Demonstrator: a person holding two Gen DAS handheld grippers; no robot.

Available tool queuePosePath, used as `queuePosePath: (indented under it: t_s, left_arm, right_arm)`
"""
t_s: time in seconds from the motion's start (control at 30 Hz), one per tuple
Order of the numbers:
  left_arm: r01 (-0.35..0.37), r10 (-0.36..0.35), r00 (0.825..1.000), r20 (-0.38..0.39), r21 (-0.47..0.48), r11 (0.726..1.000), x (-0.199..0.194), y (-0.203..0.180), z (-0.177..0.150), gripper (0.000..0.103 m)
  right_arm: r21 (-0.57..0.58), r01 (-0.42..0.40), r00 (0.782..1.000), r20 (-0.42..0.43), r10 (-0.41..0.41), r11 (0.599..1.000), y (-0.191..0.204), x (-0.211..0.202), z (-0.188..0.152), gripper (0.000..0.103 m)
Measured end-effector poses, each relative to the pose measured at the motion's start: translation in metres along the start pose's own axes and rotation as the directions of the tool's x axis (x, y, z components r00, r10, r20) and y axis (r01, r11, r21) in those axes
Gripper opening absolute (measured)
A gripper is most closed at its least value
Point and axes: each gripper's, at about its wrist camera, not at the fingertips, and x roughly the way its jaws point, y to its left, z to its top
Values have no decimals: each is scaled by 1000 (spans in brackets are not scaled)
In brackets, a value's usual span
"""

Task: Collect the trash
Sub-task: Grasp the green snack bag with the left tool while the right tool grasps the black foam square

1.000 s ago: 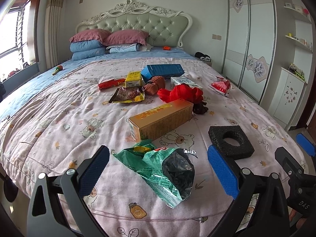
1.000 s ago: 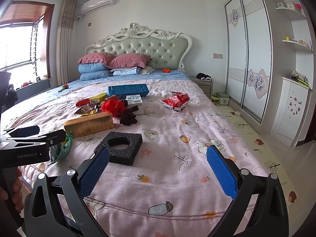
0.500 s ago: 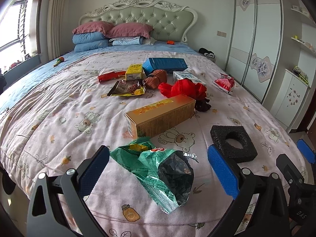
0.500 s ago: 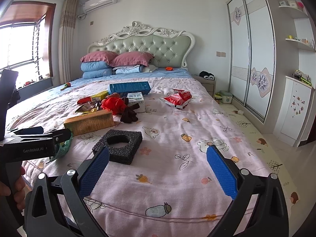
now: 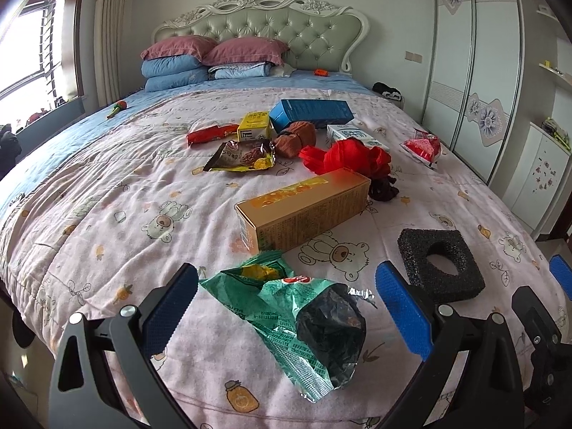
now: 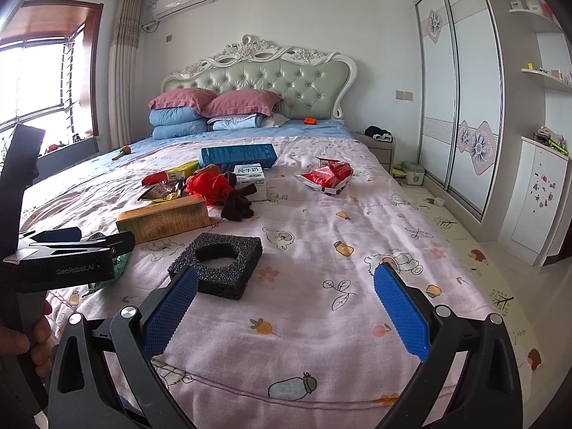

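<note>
The left tongs (image 5: 286,311) have crept forward over the foot of the bed (image 5: 107,193) and tipped downward: the green snack wrapper (image 5: 286,318) now lies lower and fuller between their spread fingers, and the yellow carton (image 5: 304,211) sits nearer. The right tongs (image 6: 284,307) have eased forward too, bringing the black foam block (image 6: 218,264) closer to their left finger (image 6: 171,311).

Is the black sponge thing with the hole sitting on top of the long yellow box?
No, the black sponge lies flat on the blanket, apart from the yellow box.
</note>
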Motion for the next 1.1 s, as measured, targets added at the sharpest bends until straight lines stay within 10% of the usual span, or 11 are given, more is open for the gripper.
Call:
queuePosePath:
  t_s: [0.13,0.27,0.5,0.9,1.1]
  left_arm:
    - [2,-2,1000,-18,-35,999,9,6,1,98]
    - [58,-68,991,-112,-85,995,28,16,-4,54]
    - [120,-132,986,-101,-119,986,31,30,-9,28]
    - [232,-234,972,-13,-89,969,6,50,-13,23]
    - [263,-262,965,28,-61,963,-1,54,-7,23]
  right_arm:
    - [-17,1,1000,-17,-2,1000,5,4,1,95]
    - [-34,1,1000,-27,-2,999,10,7,2,95]
    - [-44,7,999,-41,-9,999,15,13,7,95]
    - [-24,9,989,-147,-12,1000,19,42,26,94]
    - [2,-20,958,-288,19,1000,21,72,30,71]
